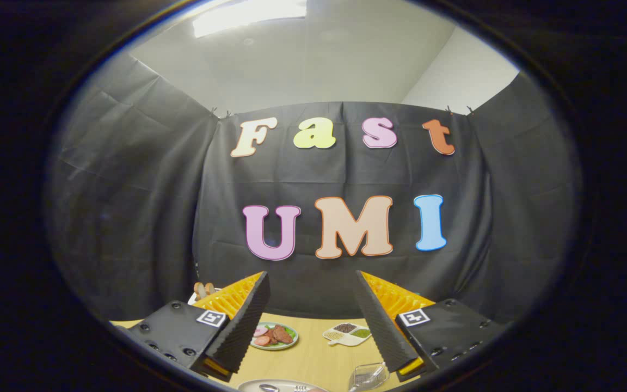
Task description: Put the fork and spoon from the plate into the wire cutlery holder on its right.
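Jaws of the gripper [312, 321] spread wide, gripping nothing, above plate [270, 384] bearing shiny cutlery beside wire holder [369, 377].

Gripper [313, 294] raised, fingers [245, 321] spread wide, holding nothing.

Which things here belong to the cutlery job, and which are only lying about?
For the job:
- plate with cutlery on it
- wire cutlery holder, right of the plate
- hand-held gripper, fingers open, holding nothing

Lying about:
- dish of sliced meat
- divided tray of seeds
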